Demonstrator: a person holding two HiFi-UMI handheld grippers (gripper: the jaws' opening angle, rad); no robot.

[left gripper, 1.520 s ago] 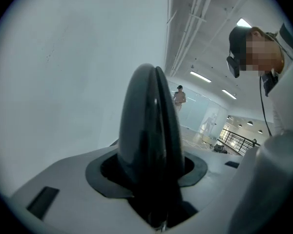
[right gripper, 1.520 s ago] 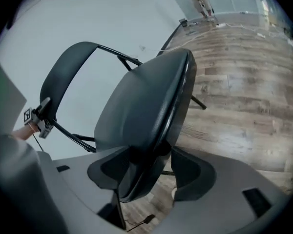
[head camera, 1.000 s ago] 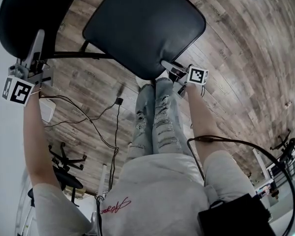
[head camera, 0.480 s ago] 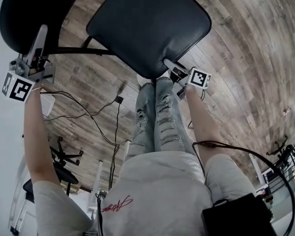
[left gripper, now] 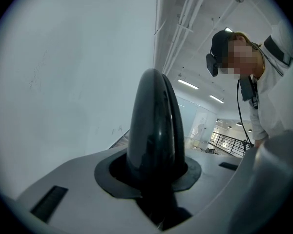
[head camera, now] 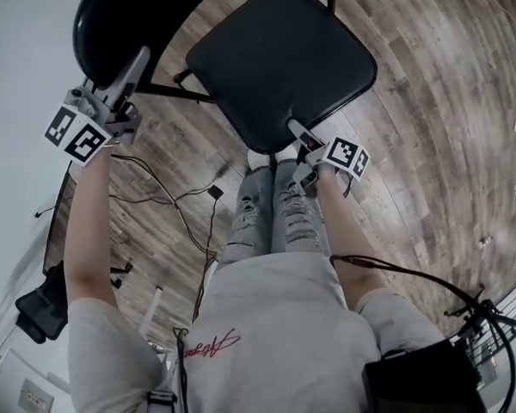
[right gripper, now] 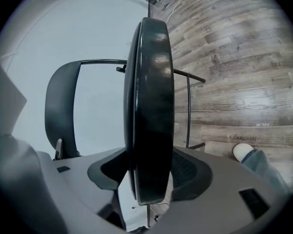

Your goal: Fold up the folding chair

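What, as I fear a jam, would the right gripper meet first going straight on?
The seat: its front edge is clamped between the right gripper's jaws, so going on would probably just press harder against it.

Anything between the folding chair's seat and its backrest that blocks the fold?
Nothing visible. The gap between the black padded seat and the black curved backrest is open over wood-plank floor; the right gripper clamps the seat's front edge, outside that gap.

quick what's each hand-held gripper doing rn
left hand-held gripper: jaws closing on the chair's backrest.
right hand-held gripper: shut on the seat, at its front edge.
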